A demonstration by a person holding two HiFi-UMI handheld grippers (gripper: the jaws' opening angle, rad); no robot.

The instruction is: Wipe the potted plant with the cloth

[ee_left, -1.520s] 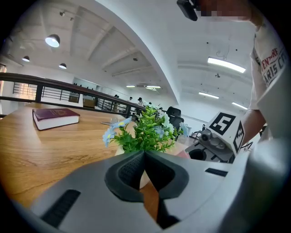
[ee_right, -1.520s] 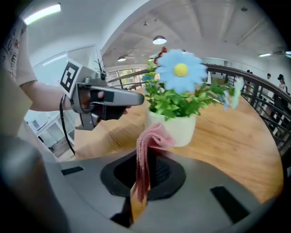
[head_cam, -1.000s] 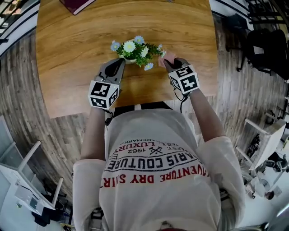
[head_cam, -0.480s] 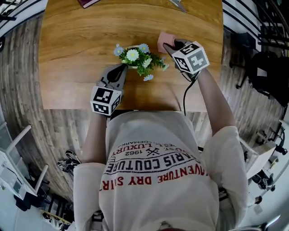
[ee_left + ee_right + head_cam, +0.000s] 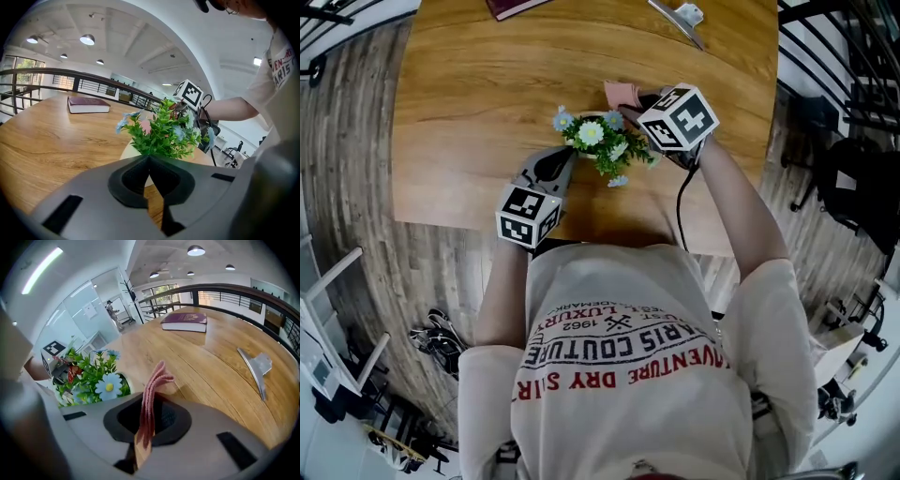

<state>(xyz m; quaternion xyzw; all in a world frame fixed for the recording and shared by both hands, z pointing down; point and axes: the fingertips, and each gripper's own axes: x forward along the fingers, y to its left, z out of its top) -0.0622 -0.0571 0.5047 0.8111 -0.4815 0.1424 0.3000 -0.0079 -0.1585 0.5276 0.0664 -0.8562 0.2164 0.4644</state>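
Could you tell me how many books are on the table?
1: a maroon book at the table's far edge, beyond the potted plant. More may lie outside the pictures.

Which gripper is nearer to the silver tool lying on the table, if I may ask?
Right. The right gripper, clamped on the pink cloth, is past the potted plant, toward the silver tool; the left gripper is on the plant's near side.

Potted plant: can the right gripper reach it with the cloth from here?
Probably yes: the right gripper, shut on the cloth, hangs just beside the potted plant, with nothing between them.
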